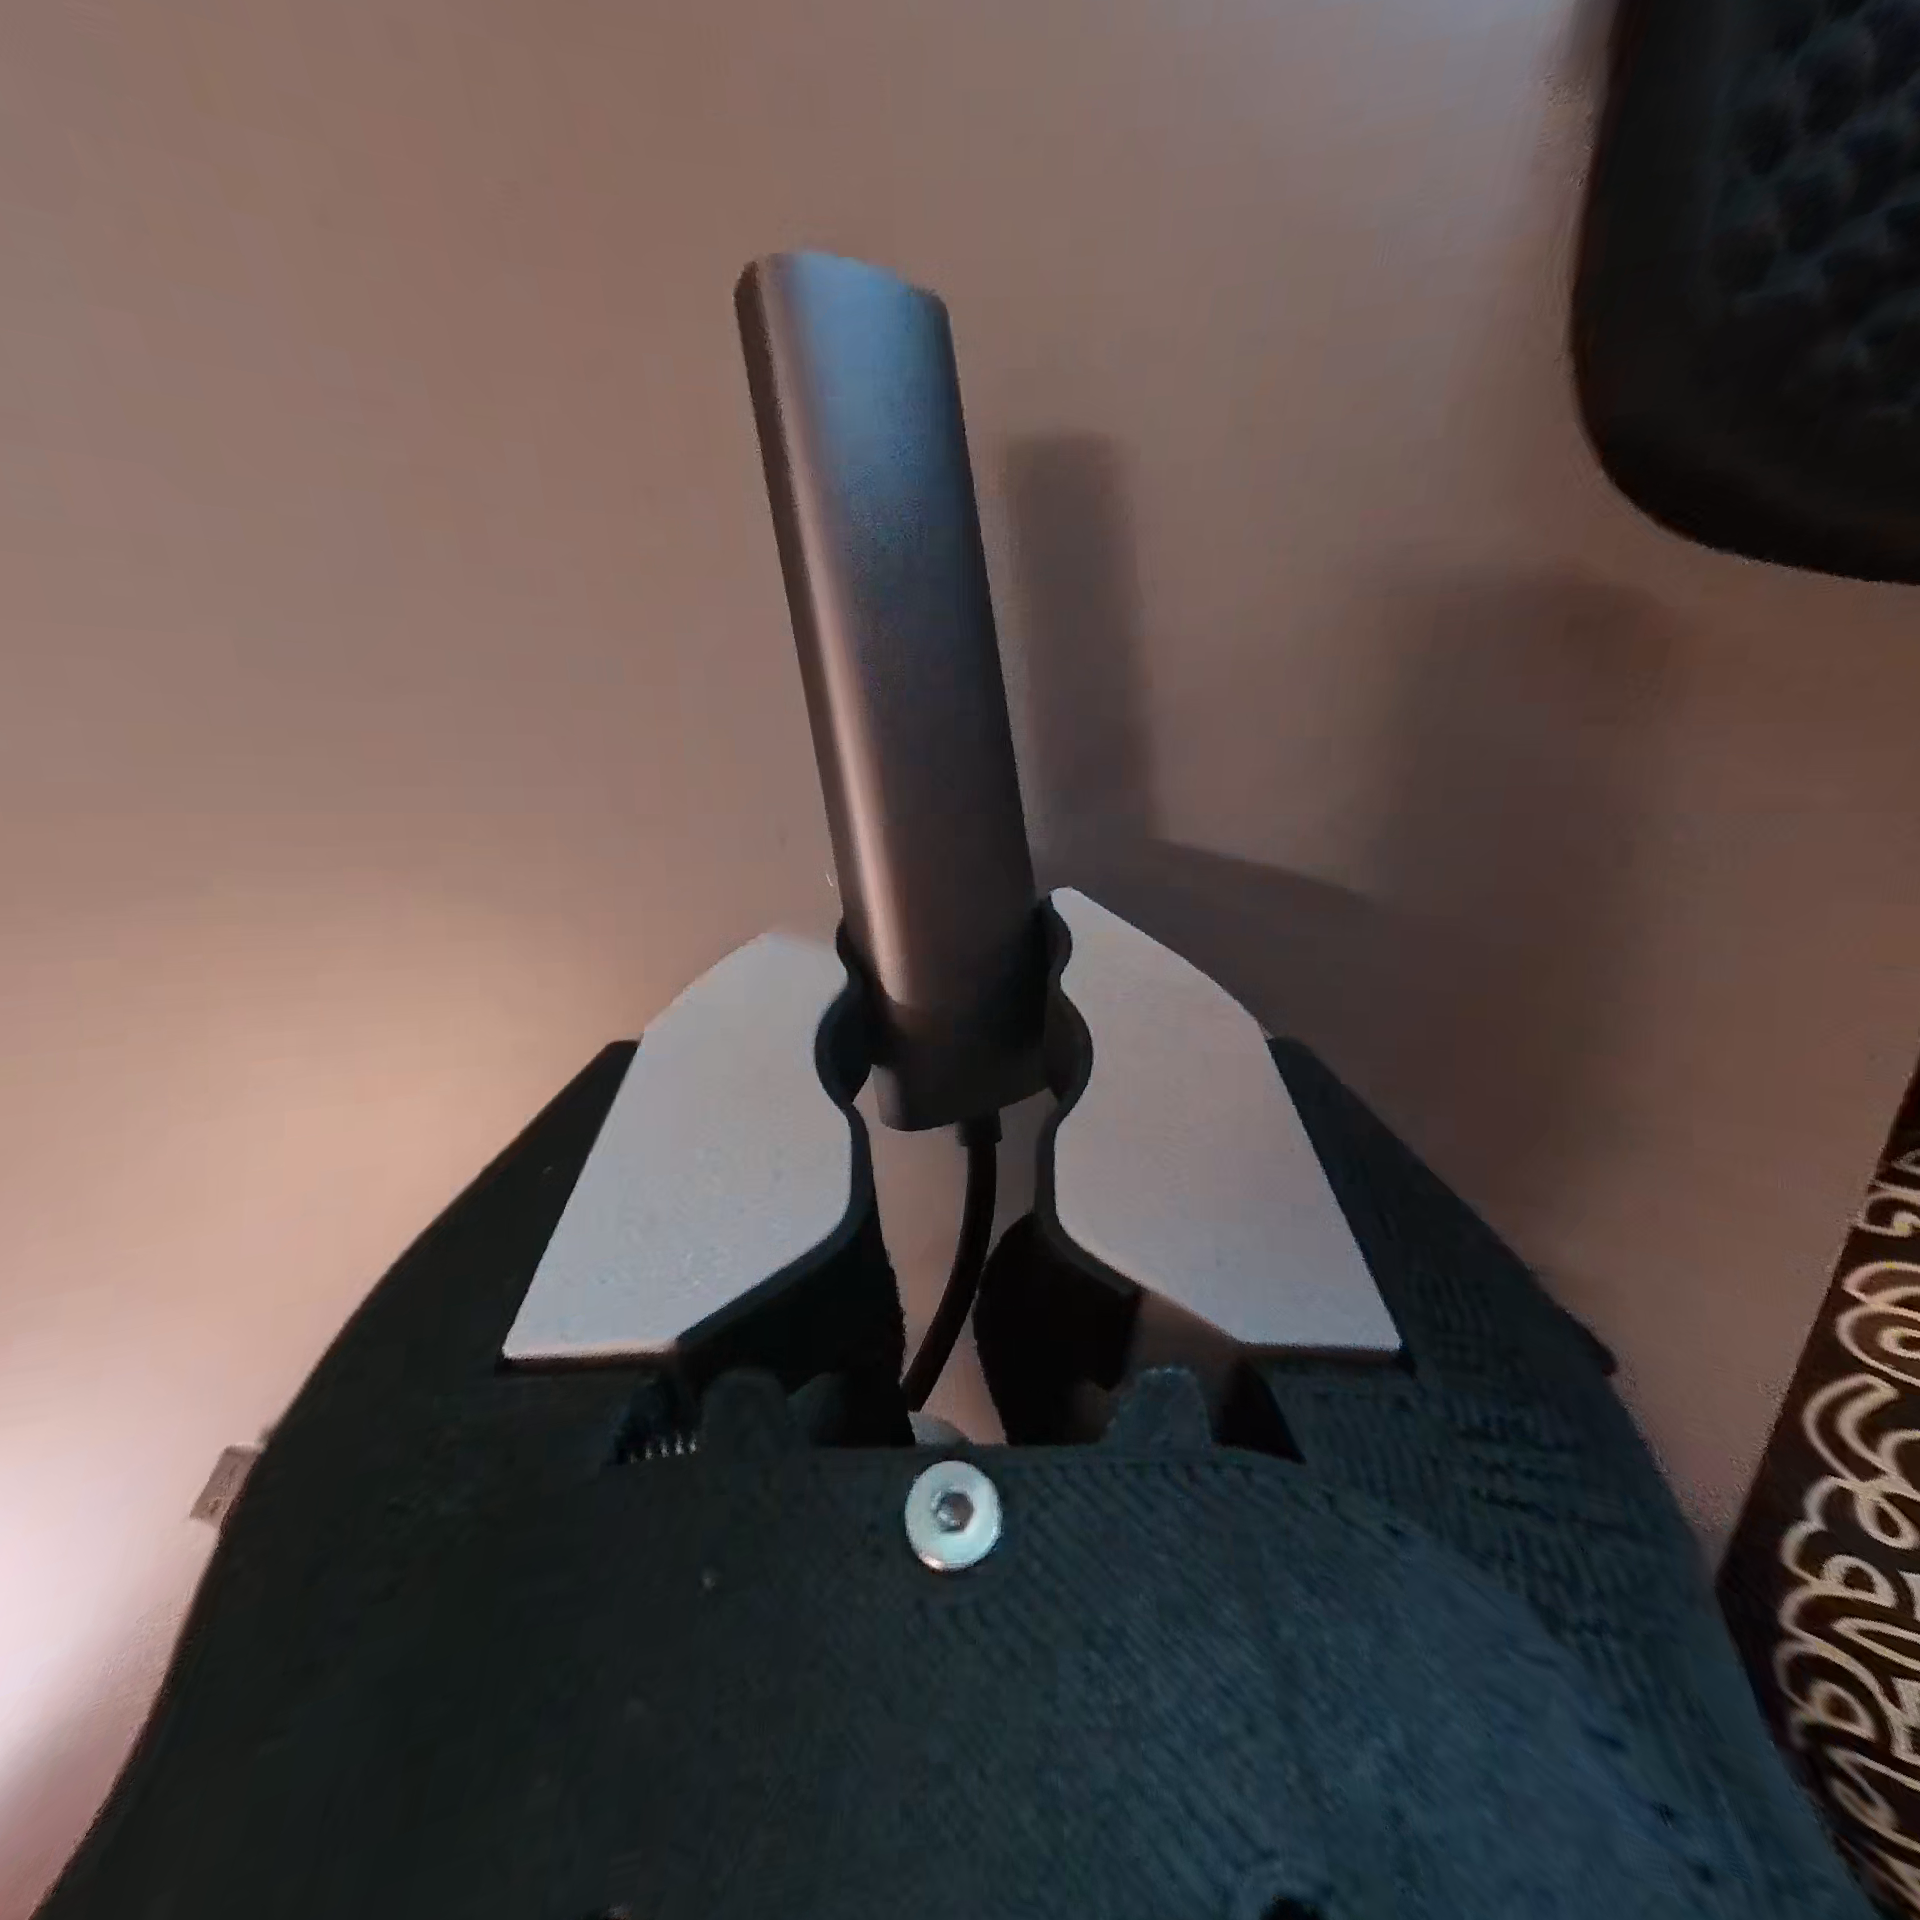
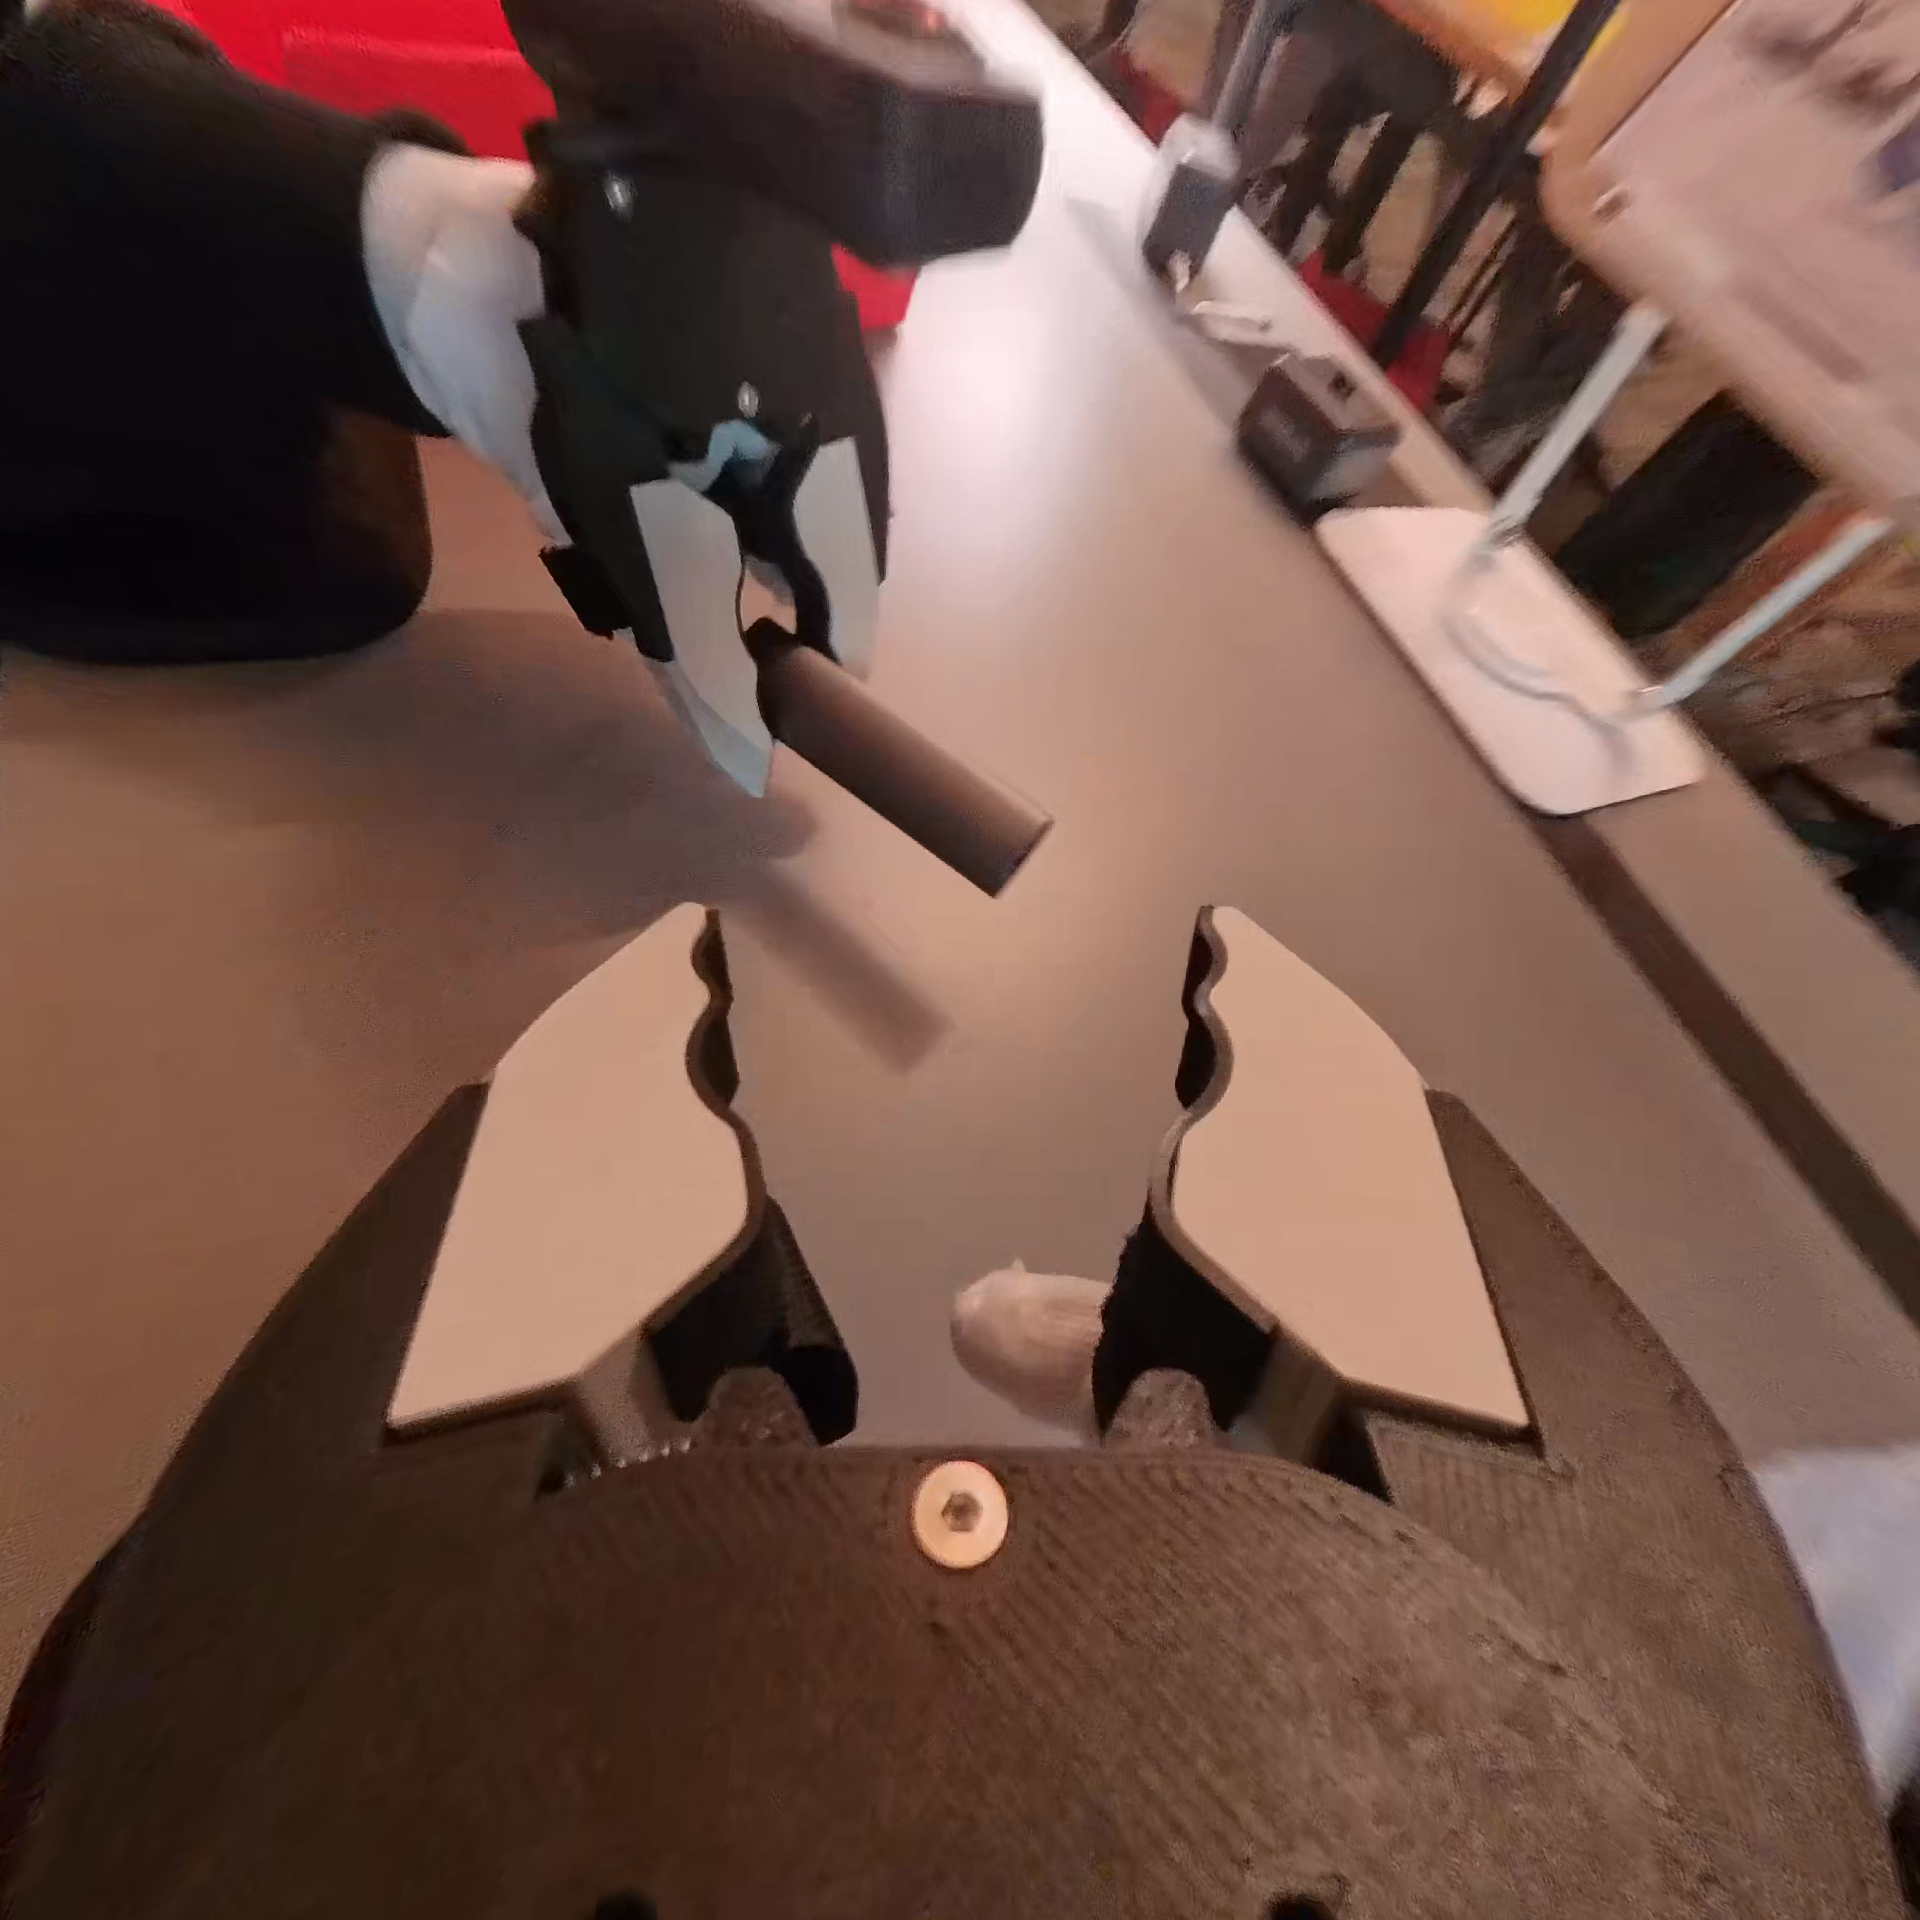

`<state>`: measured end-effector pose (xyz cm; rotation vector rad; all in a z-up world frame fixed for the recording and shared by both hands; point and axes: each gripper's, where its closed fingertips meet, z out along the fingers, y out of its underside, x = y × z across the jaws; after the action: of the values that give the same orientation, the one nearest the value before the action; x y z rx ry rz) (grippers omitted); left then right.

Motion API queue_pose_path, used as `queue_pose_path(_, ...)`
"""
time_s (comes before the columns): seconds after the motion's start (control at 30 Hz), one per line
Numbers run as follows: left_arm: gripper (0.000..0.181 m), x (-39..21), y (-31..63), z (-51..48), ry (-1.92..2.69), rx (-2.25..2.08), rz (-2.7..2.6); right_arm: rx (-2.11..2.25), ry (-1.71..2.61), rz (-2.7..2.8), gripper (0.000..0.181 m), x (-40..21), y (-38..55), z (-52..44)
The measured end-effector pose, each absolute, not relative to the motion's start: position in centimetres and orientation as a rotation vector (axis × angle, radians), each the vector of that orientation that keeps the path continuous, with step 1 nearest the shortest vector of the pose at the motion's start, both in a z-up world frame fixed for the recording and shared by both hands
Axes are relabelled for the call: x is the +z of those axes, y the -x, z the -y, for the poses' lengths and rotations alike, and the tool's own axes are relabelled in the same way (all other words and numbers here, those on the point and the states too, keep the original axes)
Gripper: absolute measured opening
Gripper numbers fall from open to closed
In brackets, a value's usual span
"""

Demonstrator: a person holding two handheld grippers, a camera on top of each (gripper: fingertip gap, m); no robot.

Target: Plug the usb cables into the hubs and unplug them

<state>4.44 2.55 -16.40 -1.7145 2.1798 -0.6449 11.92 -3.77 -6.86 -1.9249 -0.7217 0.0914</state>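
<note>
Protruding forward from the left hand-held gripper: hub.

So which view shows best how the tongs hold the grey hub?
The left wrist view: the hub stands between the closed left tongs, gripped at its cable end. The right wrist view shows it farther off, blurred, above the table.

No readable text, label, brand, number or sign is showing in either view; the gold marks on the dark panel are only ornament.
</note>
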Motion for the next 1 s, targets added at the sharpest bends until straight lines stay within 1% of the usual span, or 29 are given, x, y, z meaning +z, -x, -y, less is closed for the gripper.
queue_pose_path(0.07,0.029,-15.0,-5.6,-2.1,1.56,-0.703,-2.133,0.19,1.957,0.647,0.089,-8.4,-10.9,2.0)
queue_pose_path(0.1,0.029,-14.1,-6.2,-1.6,1.481,-0.747,-2.103,0.255,1.966,0.569,0.088,-8.6,-10.8,1.3)
queue_pose_path(0.2,0.029,-11.7,-7.1,-0.1,1.252,-0.81,-2.059,0.567,1.862,0.342,0.078,-7.0,-10.0,0.4)
queue_pose_path(0.23,0.029,-11.3,-7.2,0.4,1.203,-0.804,-2.061,0.654,1.815,0.295,0.071,-6.2,-9.8,0.5)
queue_pose_path(0.27,0.029,-11.1,-7.3,0.7,1.163,-0.788,-2.055,0.713,1.792,0.285,0.059,-5.7,-9.5,0.8)
queue_pose_path(0.33,0.029,-11.3,-7.4,1.0,1.131,-0.74,-2.064,0.723,1.793,0.341,0.026,-5.8,-9.0,1.3)
queue_pose_path(0.37,0.029,-11.6,-7.4,1.1,1.127,-0.724,-2.076,0.729,1.785,0.4,0.021,-5.8,-8.6,1.8)
queue_pose_path(0.5,0.027,-11.7,-7.8,1.7,1.156,-0.825,-2.055,0.677,1.775,0.464,0.018,-5.2,-8.4,2.4)
queue_pose_path(0.63,0.034,-8.9,-8.0,1.2,1.174,-1.064,-1.891,0.539,1.706,0.43,0.017,-3.1,-10.2,2.6)
queue_pose_path(0.8,0.063,-5.3,-8.0,-0.5,1.193,-1.314,-1.629,0.359,1.5,0.289,0.017,2.8,-14.8,5.2)
queue_pose_path(0.9,0.087,-3.2,-7.9,-0.9,1.146,-1.474,-1.466,0.21,1.332,0.199,0.017,7.2,-18.0,8.5)
queue_pose_path(1.0,0.104,-2.1,-8.0,-1.5,1.158,-1.572,-1.354,0.047,1.183,0.113,0.017,10.8,-21.0,12.7)
